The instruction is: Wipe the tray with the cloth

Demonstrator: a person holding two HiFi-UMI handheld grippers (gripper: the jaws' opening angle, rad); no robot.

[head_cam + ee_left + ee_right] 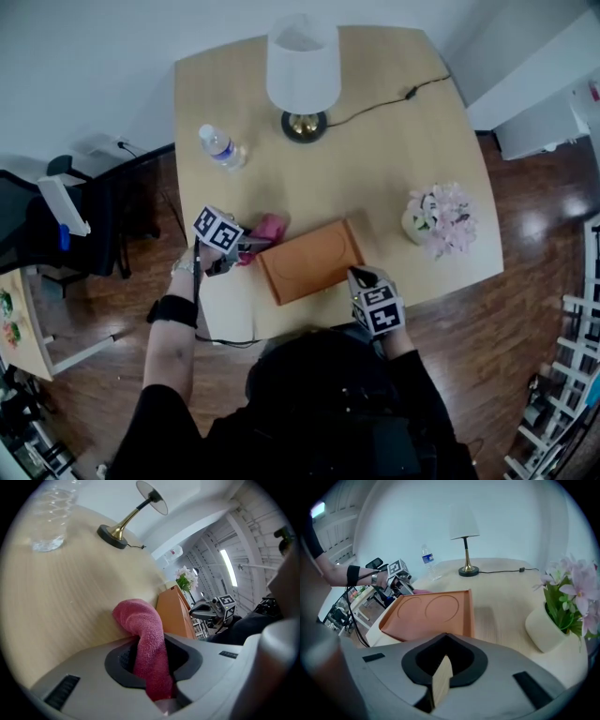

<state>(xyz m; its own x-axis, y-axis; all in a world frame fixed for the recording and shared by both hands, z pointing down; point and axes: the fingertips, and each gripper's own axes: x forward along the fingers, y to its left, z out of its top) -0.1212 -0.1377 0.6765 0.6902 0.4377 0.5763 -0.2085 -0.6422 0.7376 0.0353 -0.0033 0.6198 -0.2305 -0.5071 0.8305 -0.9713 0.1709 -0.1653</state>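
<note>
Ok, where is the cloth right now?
The cloth is clamped in the left gripper, left of centre in the head view, over the table right beside the tray's left end.

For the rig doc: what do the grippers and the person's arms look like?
Left gripper and right gripper: grey moulded shells, dark jaw pockets, each with a cube of black-and-white square markers. Black cable off the left one. Black top, black band on the left forearm.

Tabletop (394,159) lies open between tray (314,262) and the lamp (303,70), bottle (222,148) and flowers (441,217) beyond.
</note>
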